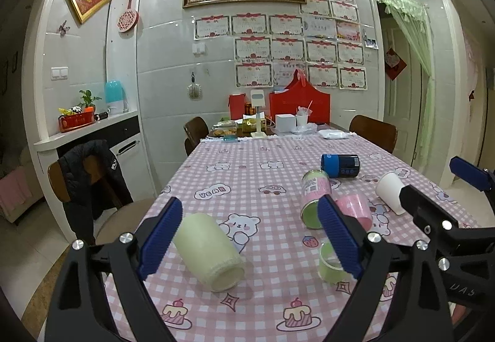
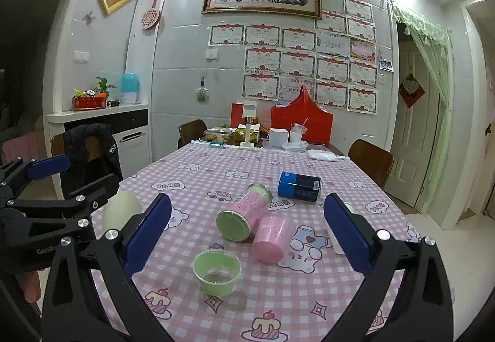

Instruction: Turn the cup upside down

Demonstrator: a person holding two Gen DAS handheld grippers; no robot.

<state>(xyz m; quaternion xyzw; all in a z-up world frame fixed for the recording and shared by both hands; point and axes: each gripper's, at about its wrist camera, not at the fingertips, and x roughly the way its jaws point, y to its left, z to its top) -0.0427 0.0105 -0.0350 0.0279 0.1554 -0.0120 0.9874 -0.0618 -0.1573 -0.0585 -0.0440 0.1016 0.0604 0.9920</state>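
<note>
A small green cup (image 2: 217,271) stands upright, mouth up, on the pink checked tablecloth (image 2: 278,295); it also shows in the left wrist view (image 1: 330,264), partly behind my right finger. My right gripper (image 2: 247,236) is open above and around it, not touching. My left gripper (image 1: 250,241) is open and empty, over a pale cream cup (image 1: 208,252) lying on its side. A pink cup (image 2: 272,238), a pink-and-green can (image 2: 243,213), a dark blue can (image 2: 298,186) and a white cup (image 1: 390,192) lie on their sides.
Chairs stand around the table, one with a black jacket (image 1: 89,178) at the left. Red boxes (image 1: 298,103), food containers and a white box crowd the table's far end. A doorway with a green curtain (image 1: 423,63) is at the right.
</note>
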